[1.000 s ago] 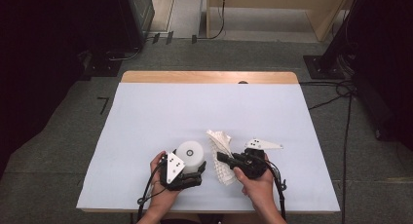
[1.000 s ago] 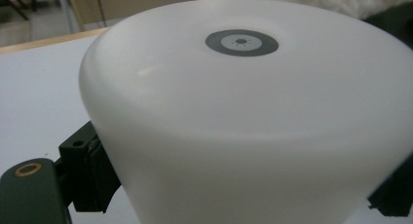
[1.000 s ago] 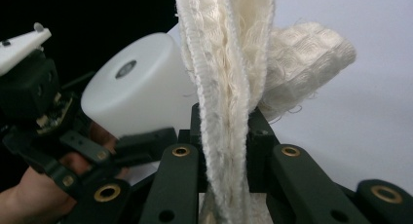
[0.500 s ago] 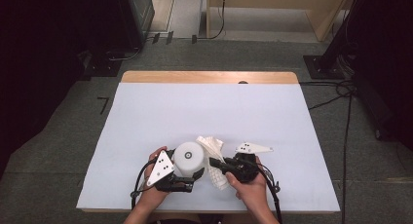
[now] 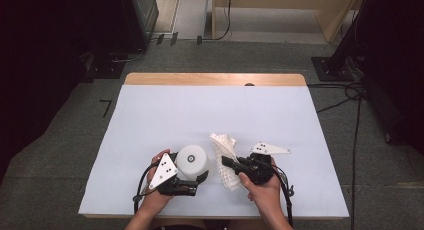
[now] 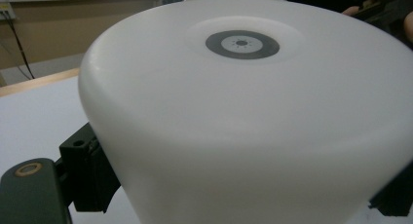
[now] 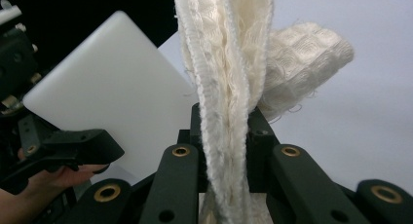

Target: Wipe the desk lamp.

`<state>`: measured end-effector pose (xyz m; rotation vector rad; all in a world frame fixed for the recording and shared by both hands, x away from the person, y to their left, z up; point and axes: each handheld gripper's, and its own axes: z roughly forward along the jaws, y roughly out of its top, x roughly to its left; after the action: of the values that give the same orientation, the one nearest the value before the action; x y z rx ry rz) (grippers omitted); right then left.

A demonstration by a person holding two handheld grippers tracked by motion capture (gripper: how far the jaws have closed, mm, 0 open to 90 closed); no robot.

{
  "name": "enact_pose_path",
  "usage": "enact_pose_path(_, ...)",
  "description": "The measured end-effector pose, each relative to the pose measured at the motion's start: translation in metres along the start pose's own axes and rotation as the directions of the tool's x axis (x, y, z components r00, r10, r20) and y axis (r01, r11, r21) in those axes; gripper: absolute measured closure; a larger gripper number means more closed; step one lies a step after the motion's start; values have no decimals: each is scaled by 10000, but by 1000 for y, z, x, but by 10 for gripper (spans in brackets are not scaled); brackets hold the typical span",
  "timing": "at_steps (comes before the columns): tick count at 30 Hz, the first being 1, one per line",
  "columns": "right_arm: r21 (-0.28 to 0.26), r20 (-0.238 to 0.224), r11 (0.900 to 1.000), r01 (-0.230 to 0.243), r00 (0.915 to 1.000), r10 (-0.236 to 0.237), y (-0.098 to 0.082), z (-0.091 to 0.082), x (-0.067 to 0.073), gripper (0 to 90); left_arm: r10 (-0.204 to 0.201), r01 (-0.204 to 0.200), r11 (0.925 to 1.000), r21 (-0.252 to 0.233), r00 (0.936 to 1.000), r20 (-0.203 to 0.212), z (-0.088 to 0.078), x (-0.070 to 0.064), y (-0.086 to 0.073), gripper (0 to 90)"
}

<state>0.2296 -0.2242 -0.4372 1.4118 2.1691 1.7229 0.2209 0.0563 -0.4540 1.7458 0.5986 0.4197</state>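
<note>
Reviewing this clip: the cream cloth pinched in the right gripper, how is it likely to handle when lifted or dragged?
Probably floppy: the cloth folds and droops past the right gripper rather than keeping a shape. Likely light, since a thin pinch carries it. Its waffle weave and frayed edge suggest it grips well and may snag rather than slip.

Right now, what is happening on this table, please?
A person works at the table with tongs in each hand. The left tongs are closed on a white round container, which lies tipped so its flat bottom faces the left gripper view. The right tongs are shut on a cream woven cloth, held just beside the container, apparently to wipe it.
</note>
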Motion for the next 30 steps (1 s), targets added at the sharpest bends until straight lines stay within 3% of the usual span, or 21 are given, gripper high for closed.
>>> enact_pose_path(3,-181,-173,9998,21,9998,-25,2,-2,3,791,81,-80,9997,244,10000,-37,4,-3,-2,86)
enact_pose_path(7,-5,-491,9994,351,9982,-351,0,4,12,791,538,-536,9969,568,9986,-7,10,-11,-3,86)
enact_pose_path(9,183,-279,9987,486,9985,-481,-3,10,12,792,532,-534,9969,575,9986,48,11,-12,-3,86)
enact_pose_path(13,434,-152,9988,245,9996,-239,-8,14,6,792,517,-528,9971,542,9984,210,12,-14,-3,86)
enact_pose_path(22,-374,-732,9988,314,9967,-341,9,-7,15,792,563,-578,9954,761,9982,224,16,-14,-5,86)
enact_pose_path(26,5,-638,9998,193,9978,-192,1,4,7,792,486,-497,9971,581,9986,210,13,-14,-2,86)
enact_pose_path(30,530,-494,9983,-221,9985,248,-9,16,-4,792,251,-262,9981,563,9995,208,13,-9,-2,86)
